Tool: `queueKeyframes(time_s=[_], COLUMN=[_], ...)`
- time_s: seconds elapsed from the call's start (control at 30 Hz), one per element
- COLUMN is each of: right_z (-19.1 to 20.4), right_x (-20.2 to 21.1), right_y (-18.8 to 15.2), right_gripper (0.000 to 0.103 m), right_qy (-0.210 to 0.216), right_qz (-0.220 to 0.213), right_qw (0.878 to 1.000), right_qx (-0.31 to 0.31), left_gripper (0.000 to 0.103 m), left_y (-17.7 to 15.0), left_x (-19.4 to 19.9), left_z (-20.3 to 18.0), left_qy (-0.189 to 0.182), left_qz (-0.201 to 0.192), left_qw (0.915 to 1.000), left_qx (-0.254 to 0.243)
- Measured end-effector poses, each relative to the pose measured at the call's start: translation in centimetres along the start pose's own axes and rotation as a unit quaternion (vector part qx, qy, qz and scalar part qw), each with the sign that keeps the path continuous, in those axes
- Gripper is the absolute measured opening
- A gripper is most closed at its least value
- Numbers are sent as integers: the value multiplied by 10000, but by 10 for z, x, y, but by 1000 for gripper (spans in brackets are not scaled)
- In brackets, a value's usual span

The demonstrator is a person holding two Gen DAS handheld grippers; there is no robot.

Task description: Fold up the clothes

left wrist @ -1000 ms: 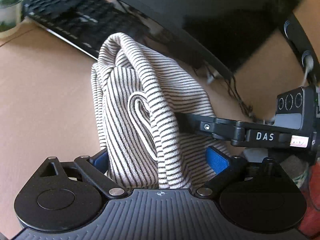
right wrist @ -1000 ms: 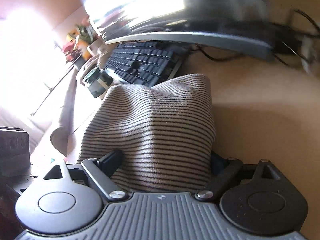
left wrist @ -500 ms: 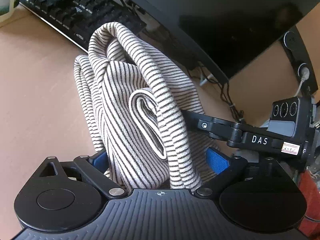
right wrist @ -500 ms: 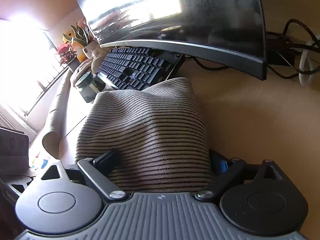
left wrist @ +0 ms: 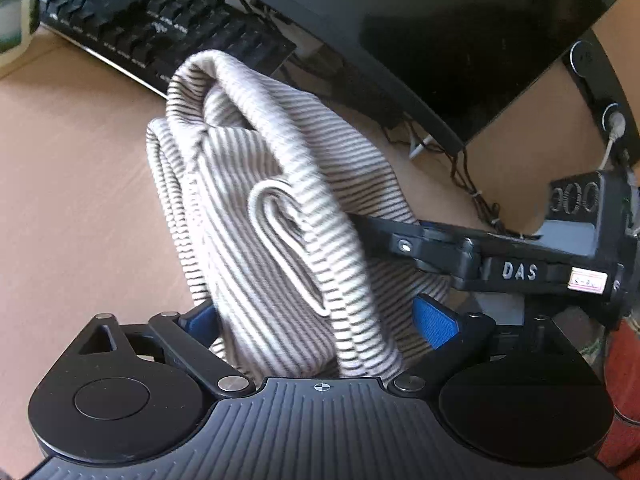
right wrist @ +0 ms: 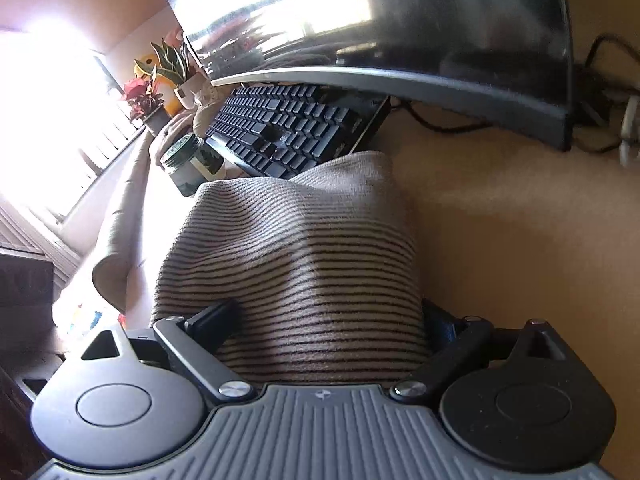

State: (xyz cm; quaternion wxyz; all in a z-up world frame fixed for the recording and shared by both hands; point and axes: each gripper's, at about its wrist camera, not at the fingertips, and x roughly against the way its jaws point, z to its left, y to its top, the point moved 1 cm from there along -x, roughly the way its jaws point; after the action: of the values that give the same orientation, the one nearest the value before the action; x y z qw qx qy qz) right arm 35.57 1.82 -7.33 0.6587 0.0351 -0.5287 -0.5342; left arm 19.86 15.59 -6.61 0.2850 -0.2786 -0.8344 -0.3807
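Striped garment point(left wrist: 288, 216) bunched, lifted off tan surface point(left wrist: 72, 184), near keyboard point(left wrist: 160, 28) and monitor point(left wrist: 440, 40). Left claw point(left wrist: 320, 320) clamped on thick folded edge; blue pads point(left wrist: 434, 320) pressing cloth. Right claw point(right wrist: 328, 320) clamped on same garment, fabric draped smooth ahead. Likely carrying or laying a fold. Advice: hold both grips level, keep edges aligned, lower onto bare surface short of keyboard, release only once cloth lies flat. Jar point(right wrist: 192, 164) nearby, avoid snagging.

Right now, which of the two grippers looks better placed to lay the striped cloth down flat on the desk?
Probably the right gripper: the striped cloth spreads smooth there. At the left gripper it is bunched into rolls. Both grip it.
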Motion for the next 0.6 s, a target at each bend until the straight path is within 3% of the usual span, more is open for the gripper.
queueKeyframes(time_s=[0.17, 0.33, 0.47, 0.6], right_z=[7, 31, 67, 83], right_x=[31, 56, 49, 15], right_y=[-16, -38, -55, -79], right_gripper=[97, 98, 97, 97], right_qy=[-498, -858, -1186, -1849], right_qz=[-224, -440, -335, 236], right_qw=[9985, 9952, 9904, 9760], right_qx=[54, 164, 626, 1124], left_gripper=[99, 99, 100, 102], left_y=[24, 58, 65, 67], left_x=[22, 18, 6, -5], left_z=[14, 21, 18, 27], left_qy=[147, 179, 398, 418], left_qz=[-313, -509, -443, -362], left_qw=[9994, 9983, 9956, 9927], left_qx=[-38, -205, -730, -1073])
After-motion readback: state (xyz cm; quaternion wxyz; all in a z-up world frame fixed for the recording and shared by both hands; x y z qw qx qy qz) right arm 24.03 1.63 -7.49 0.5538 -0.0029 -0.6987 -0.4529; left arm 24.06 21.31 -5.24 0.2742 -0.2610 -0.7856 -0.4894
